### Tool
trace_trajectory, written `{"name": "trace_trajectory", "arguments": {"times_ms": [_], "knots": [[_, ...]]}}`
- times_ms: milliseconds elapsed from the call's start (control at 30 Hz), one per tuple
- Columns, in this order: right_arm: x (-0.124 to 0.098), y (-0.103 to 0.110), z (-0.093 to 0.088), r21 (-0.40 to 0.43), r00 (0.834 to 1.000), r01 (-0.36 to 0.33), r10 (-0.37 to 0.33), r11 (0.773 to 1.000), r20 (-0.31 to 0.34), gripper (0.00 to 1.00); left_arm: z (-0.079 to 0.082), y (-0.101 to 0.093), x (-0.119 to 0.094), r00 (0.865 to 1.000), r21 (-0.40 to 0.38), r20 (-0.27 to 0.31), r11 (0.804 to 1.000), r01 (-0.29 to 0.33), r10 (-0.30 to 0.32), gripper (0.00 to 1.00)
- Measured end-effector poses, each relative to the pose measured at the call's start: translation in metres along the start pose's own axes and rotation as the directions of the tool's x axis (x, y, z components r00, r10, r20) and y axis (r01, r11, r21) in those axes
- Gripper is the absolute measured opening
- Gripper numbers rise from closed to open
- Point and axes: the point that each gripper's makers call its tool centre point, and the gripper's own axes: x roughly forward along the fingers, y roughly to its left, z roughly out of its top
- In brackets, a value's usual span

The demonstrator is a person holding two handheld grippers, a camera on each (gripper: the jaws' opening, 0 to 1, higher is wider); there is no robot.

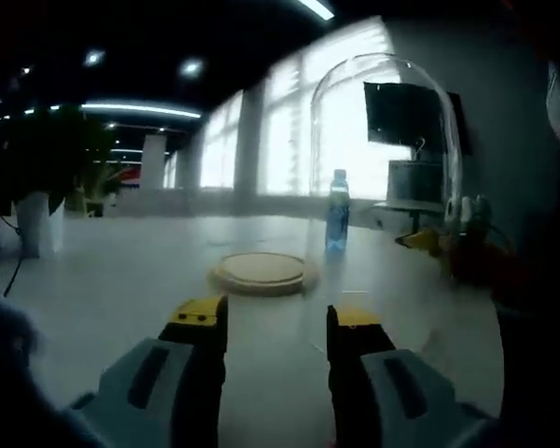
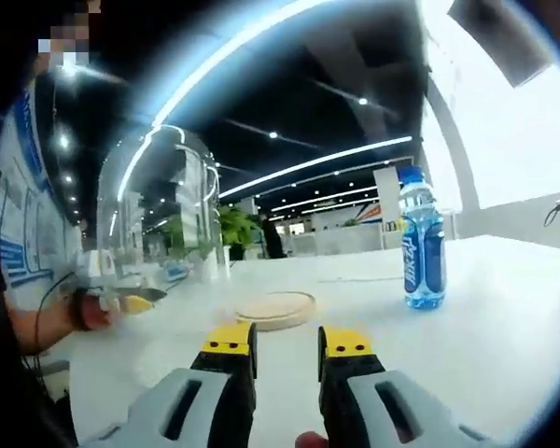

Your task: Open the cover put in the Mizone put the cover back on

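The Mizone bottle, blue with a blue cap, stands upright on the white table just behind the round wooden base. The clear glass dome cover is off the base, to its right; its rim is too faint to tell whether it rests on the table. My left gripper is open and holds nothing, with the dome's left wall near its right finger. In the right gripper view, the bottle stands right of the base and the dome is at the left. My right gripper is open and holds nothing.
The right gripper's yellow tip shows at the right beyond the dome. The left gripper's yellow tip is below the dome, with a person's hand behind it. A potted plant stands at the far left, a monitor behind the dome.
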Motion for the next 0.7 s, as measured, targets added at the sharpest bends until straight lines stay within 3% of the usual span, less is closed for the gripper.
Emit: {"name": "trace_trajectory", "arguments": {"times_ms": [700], "knots": [[0.0007, 0.0034, -0.0019, -0.022, 1.0, -0.005, 0.004, 1.0, -0.008, 0.19, 0.0028, 0.003, -0.0049, 0.999, -0.019, 0.025, 1.0, -0.02, 0.02, 0.34]]}}
